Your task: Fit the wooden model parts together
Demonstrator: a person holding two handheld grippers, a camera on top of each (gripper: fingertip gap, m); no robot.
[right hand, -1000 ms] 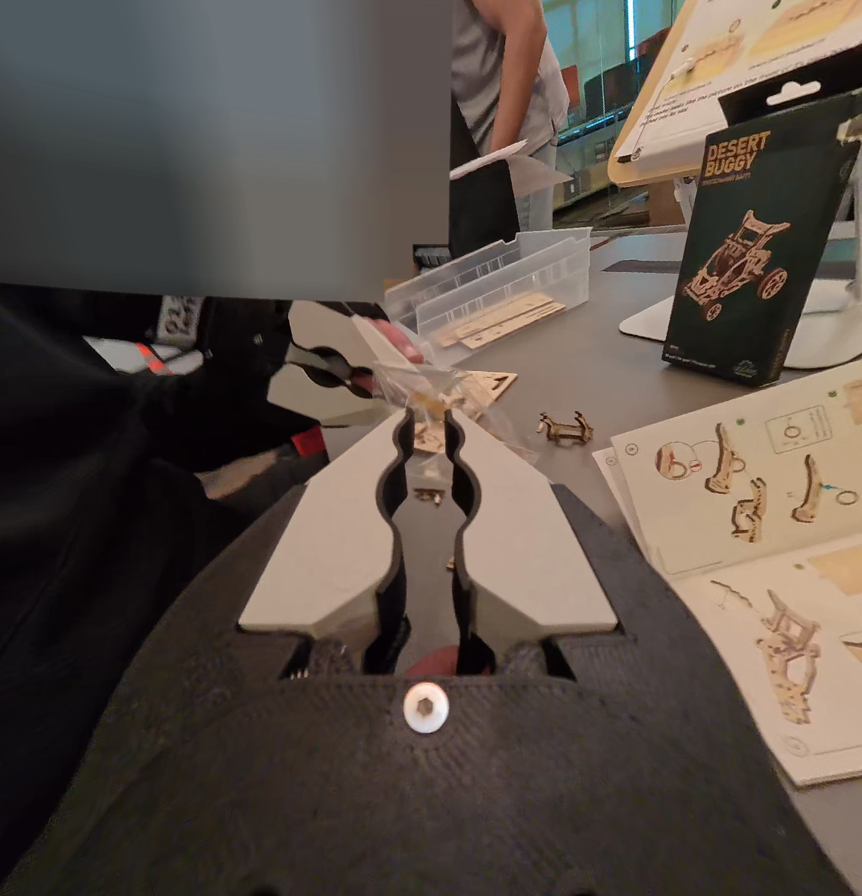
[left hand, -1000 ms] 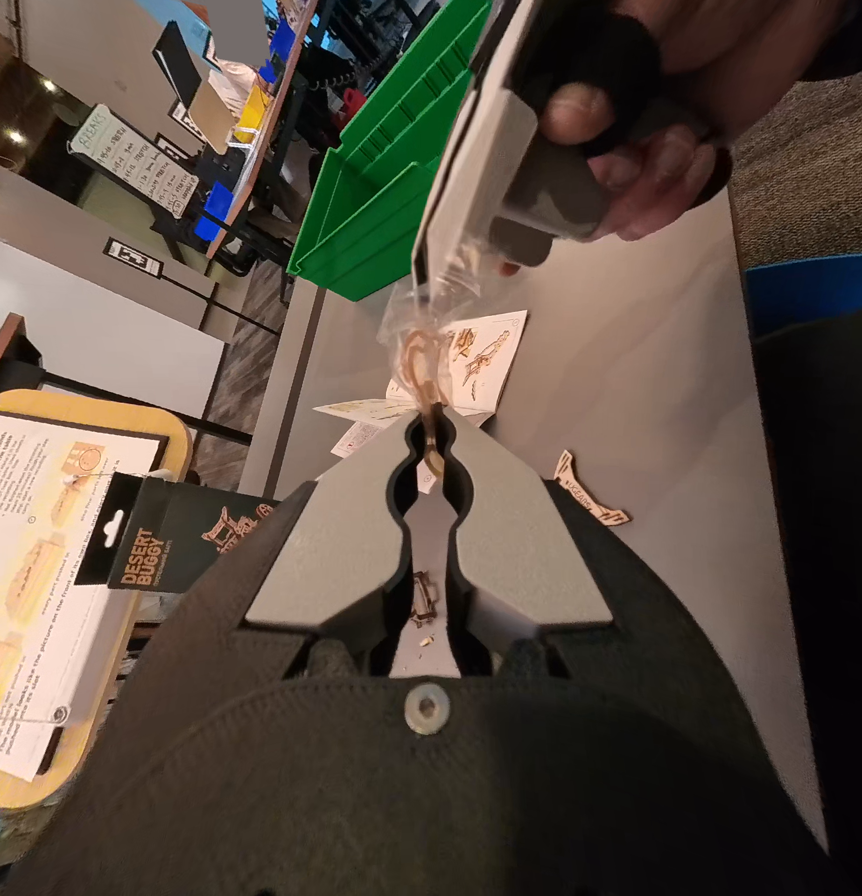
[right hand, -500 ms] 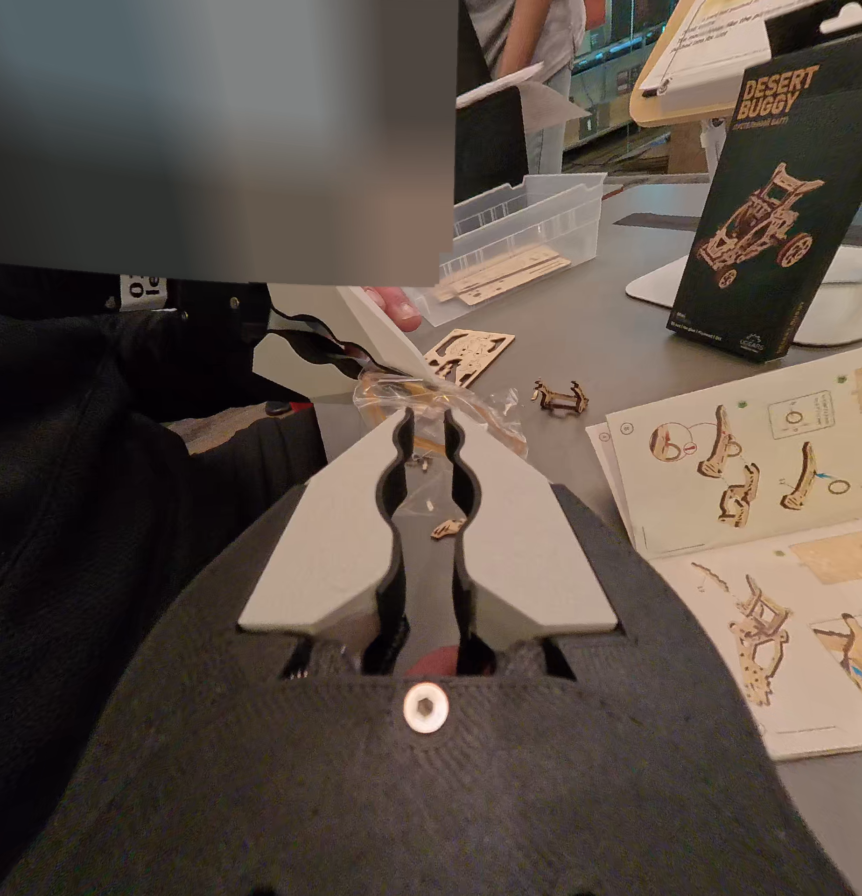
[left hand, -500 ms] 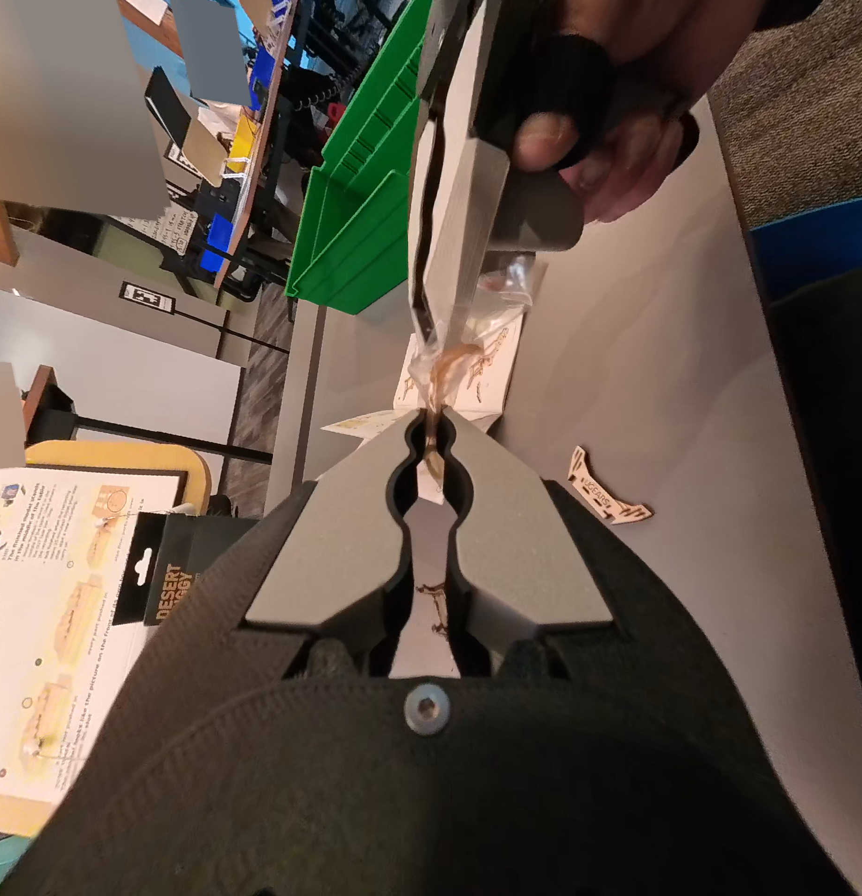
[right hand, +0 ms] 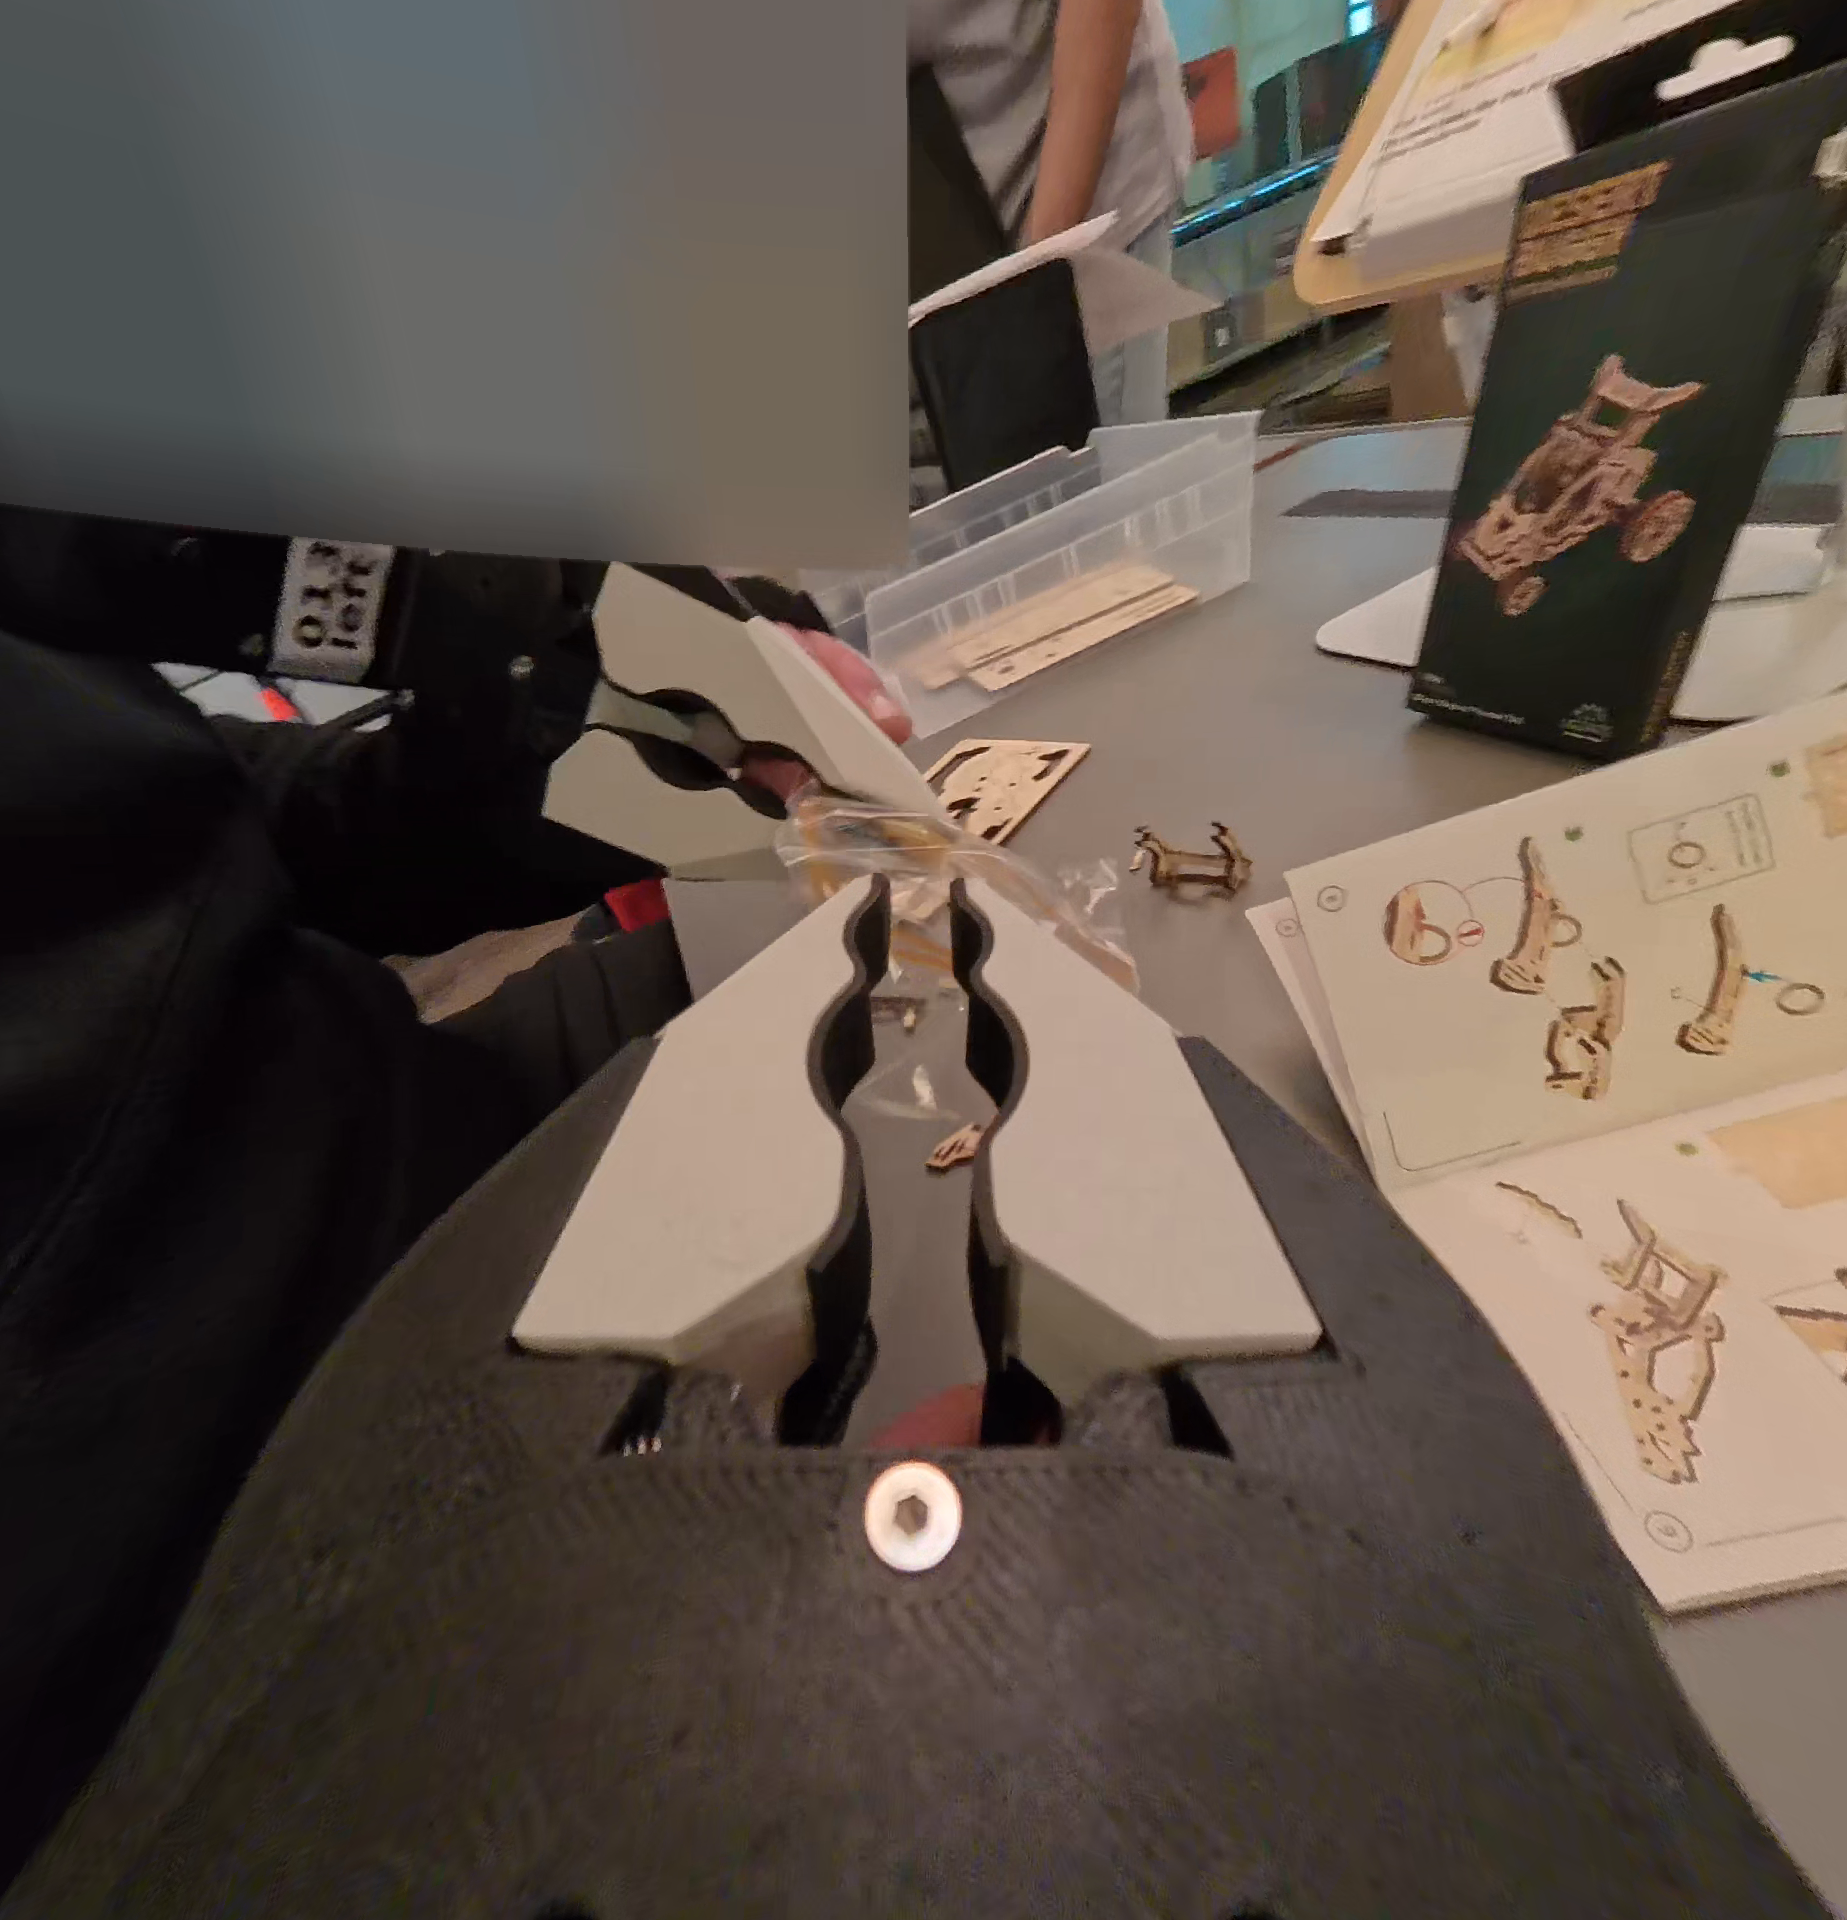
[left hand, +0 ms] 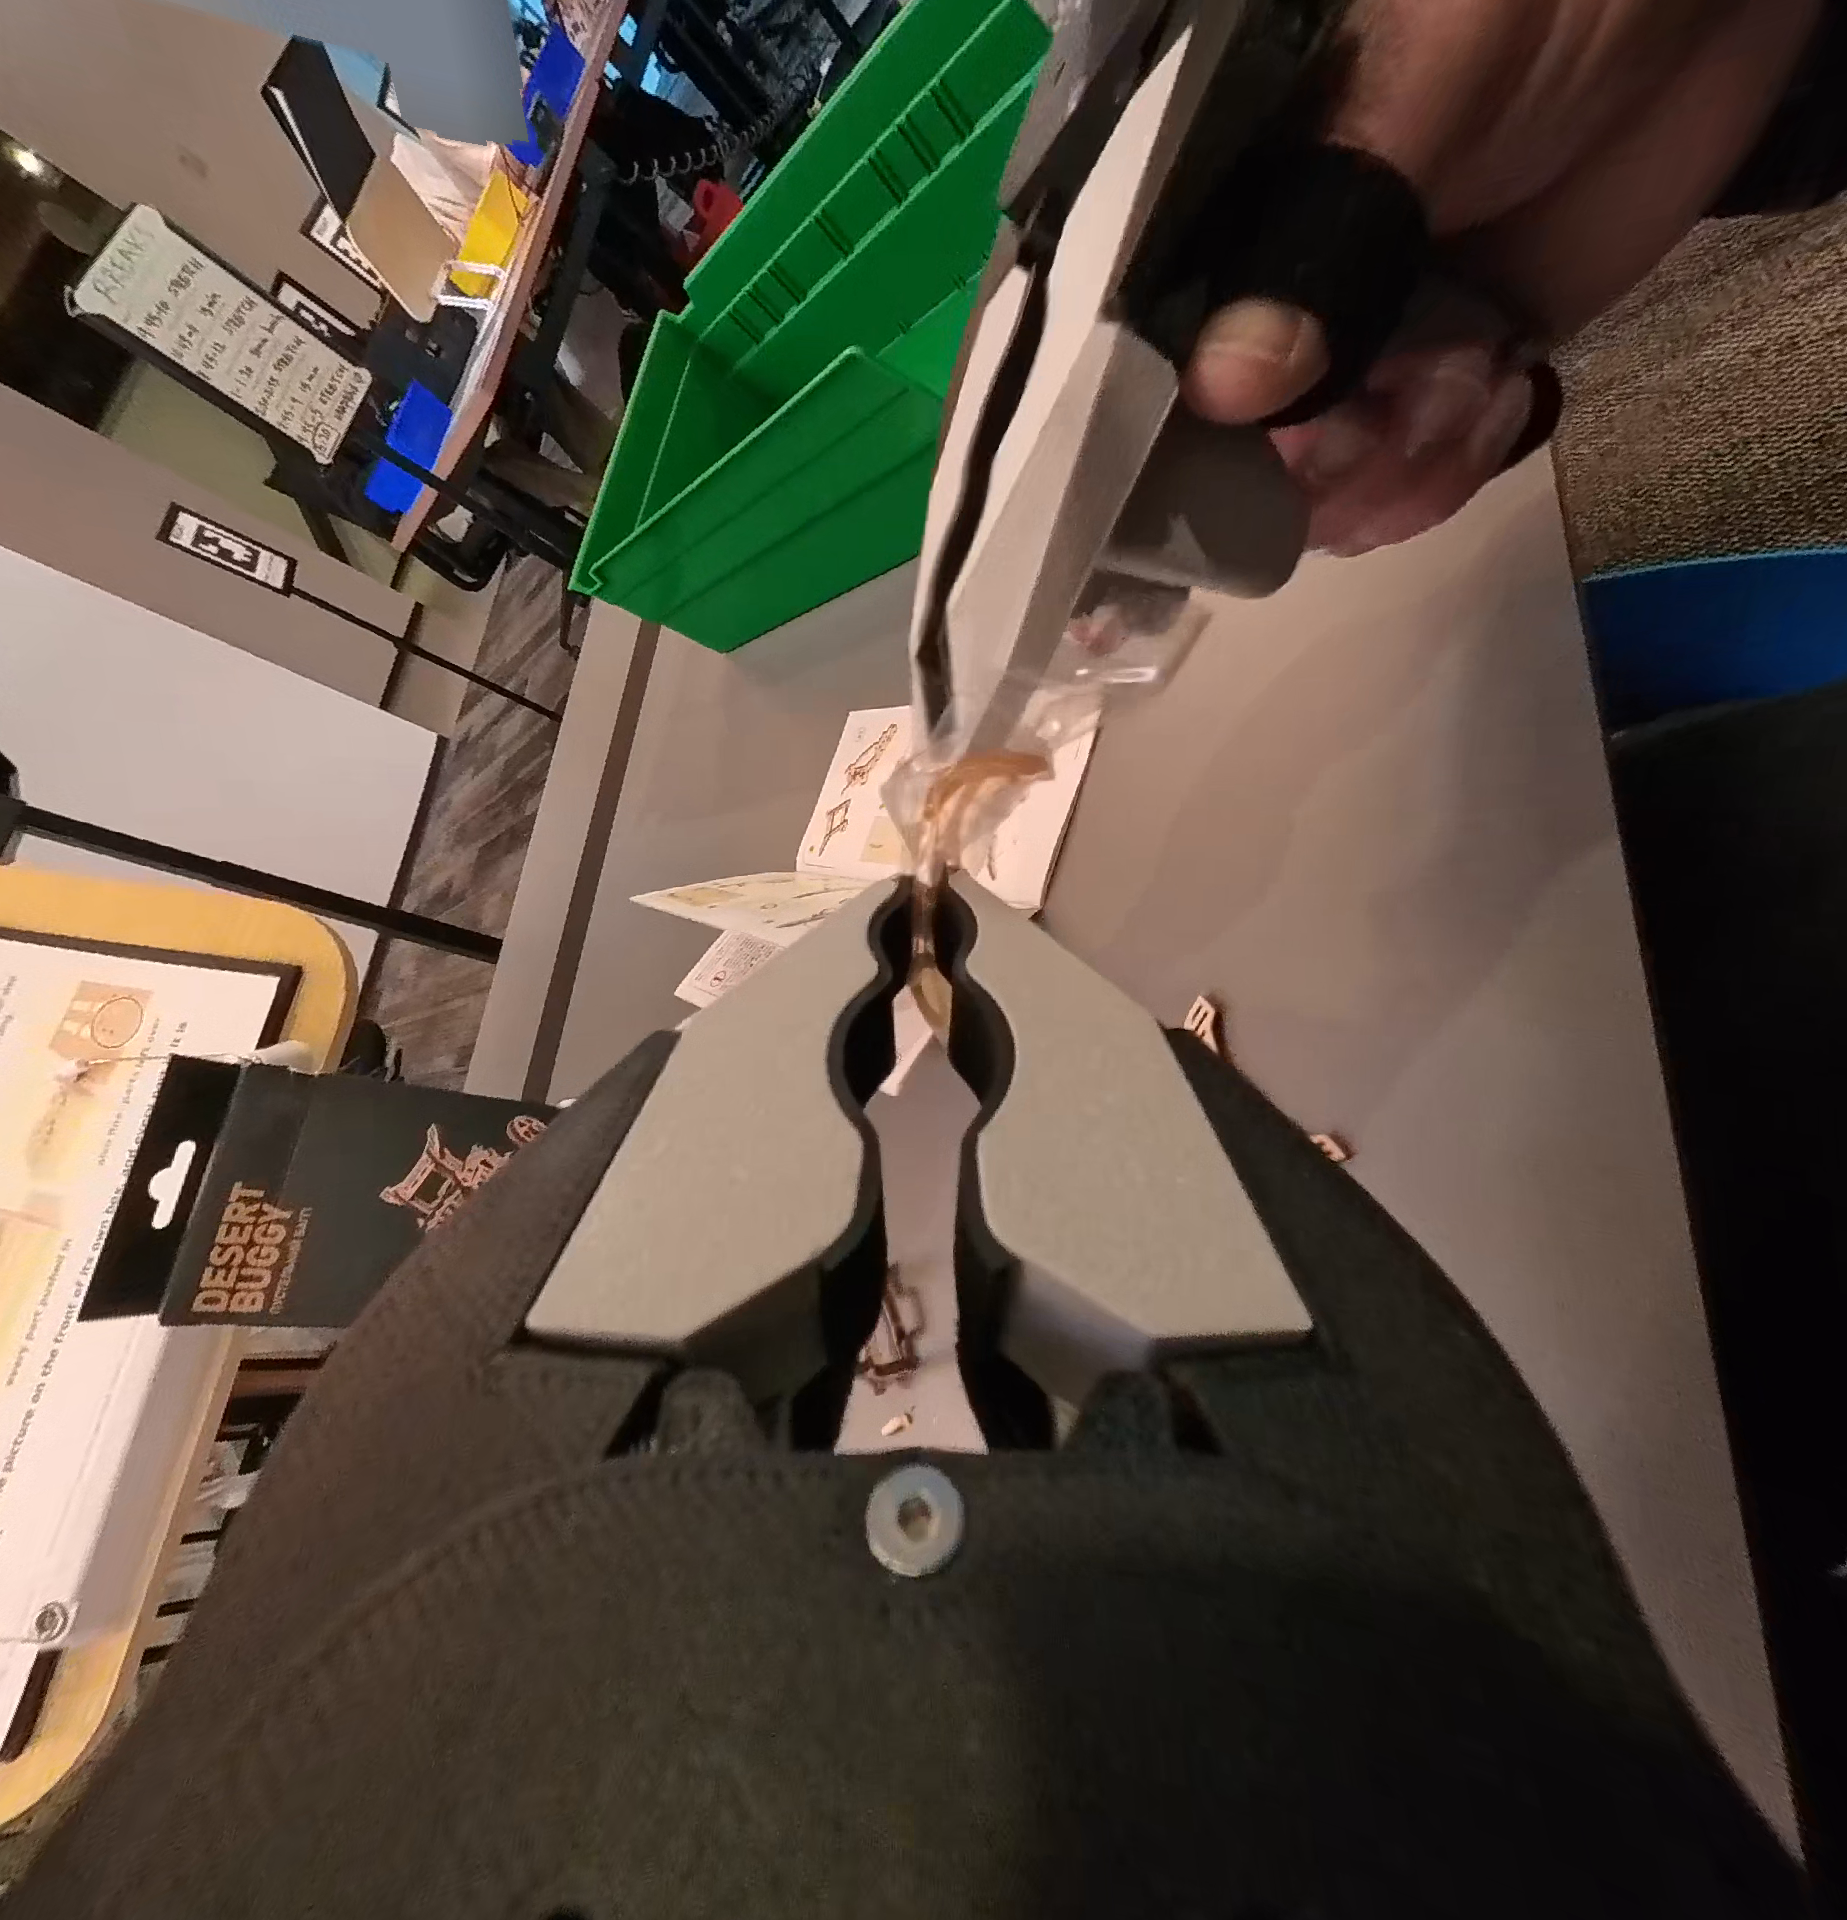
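right gripper tilted further — clear bag contents blurred, indistinct

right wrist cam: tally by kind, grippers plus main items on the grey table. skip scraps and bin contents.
Grippers: 2 (left gripper, right gripper)
Clear bag, between both grippers: 1
Clear bin: 1
Black box: 1
Open instruction booklet: 1
Wooden sheet: 1
Small wooden frame: 1
Display stand: 1
Total: 9
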